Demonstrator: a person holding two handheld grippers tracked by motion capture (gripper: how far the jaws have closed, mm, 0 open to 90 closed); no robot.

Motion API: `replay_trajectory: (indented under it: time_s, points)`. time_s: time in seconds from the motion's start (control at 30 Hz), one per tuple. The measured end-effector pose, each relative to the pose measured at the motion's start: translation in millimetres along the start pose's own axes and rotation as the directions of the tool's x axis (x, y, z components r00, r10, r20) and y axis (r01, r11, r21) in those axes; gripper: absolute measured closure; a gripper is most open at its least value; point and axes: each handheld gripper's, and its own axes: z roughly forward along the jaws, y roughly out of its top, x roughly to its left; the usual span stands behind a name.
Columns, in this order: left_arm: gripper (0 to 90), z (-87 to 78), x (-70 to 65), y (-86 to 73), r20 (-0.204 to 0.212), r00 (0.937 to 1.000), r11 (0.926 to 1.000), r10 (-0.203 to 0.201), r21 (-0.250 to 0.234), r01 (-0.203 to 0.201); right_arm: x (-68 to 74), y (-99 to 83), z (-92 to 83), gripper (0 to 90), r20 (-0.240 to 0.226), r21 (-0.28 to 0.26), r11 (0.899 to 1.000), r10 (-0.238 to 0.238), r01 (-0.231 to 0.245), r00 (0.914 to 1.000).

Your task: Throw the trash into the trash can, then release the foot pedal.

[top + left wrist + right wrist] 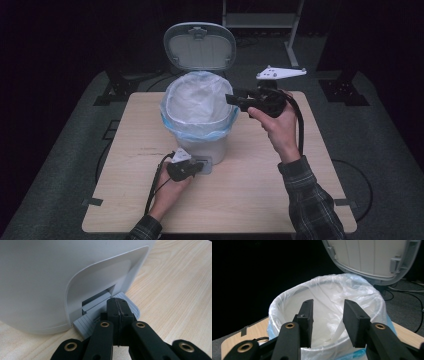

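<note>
- While the left gripper (pixel 117 315) has its jaws pressed flat together with nothing between them, their tips sit down on the grey ribbed pedal (pixel 130 307) at the foot of the bin (pixel 200 145).
- The right gripper (pixel 328 322) hangs over the bin's mouth with its jaws partly apart and nothing between them; the gap shows only the liner below.
- In the high view the left gripper (pixel 184 167) is low at the bin's near base, and the right gripper (pixel 240 98) pokes in level over the far right of the rim, pointing leftwards across the opening.
- The bin stands upright near the middle of the wooden table (pixel 250 190), long axis vertical, its pedal facing the person.
- The lid (pixel 200 46) is swung up and back, nearly upright, its ribbed underside turned towards the person.
- Inside sits a thin white plastic bag liner (pixel 197 107), folded out over the rim, with a blue edge (pixel 200 131) bunched around the outside below it.
- As far as the crumpled plastic lets me see, only the liner lies in the bin.
- No brand, label or readable writing can be made out on the bin or the lid.
</note>
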Motion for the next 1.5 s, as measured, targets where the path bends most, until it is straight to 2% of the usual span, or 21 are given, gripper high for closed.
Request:
replay_trajectory:
  time_s: [0.37,1.03,1.17,1.3,1.33,1.5]
  points:
    - [89.8,0.0,0.0,0.0,0.000,1.0000,1.0000,0.000,0.000,0.000,-7.4,-11.2,-15.8,57.5,0.018,0.008,1.000,0.010,-0.010,0.9998]
    - [89.8,-0.3,-0.2,0.1,-0.001,1.0000,1.0000,0.003,0.003,-0.003,-22.6,-54.1,-43.0,55.6,0.073,0.043,0.999,0.014,-0.018,0.9972]
    - [89.8,-0.2,-0.7,0.1,-0.003,1.0000,1.0000,0.004,0.002,-0.004,-26.9,-71.4,-49.2,52.9,0.090,0.062,0.997,0.029,-0.035,0.9955]
    - [89.7,-0.3,0.0,0.1,0.003,1.0000,1.0000,-0.004,0.000,0.004,-28.7,-81.2,-52.5,50.7,0.101,0.077,0.996,0.034,-0.042,0.9943]
    - [89.8,-0.2,-0.3,0.0,0.002,1.0000,1.0000,-0.006,-0.004,0.006,-29.9,-89.0,-56.0,49.8,0.106,0.083,0.995,0.042,-0.051,0.9935]
    - [89.7,-0.5,0.5,0.1,0.000,1.0000,0.9999,-0.009,-0.006,0.009,-33.3,-105.1,-64.6,49.3,0.116,0.085,0.994,0.059,-0.069,0.9915]
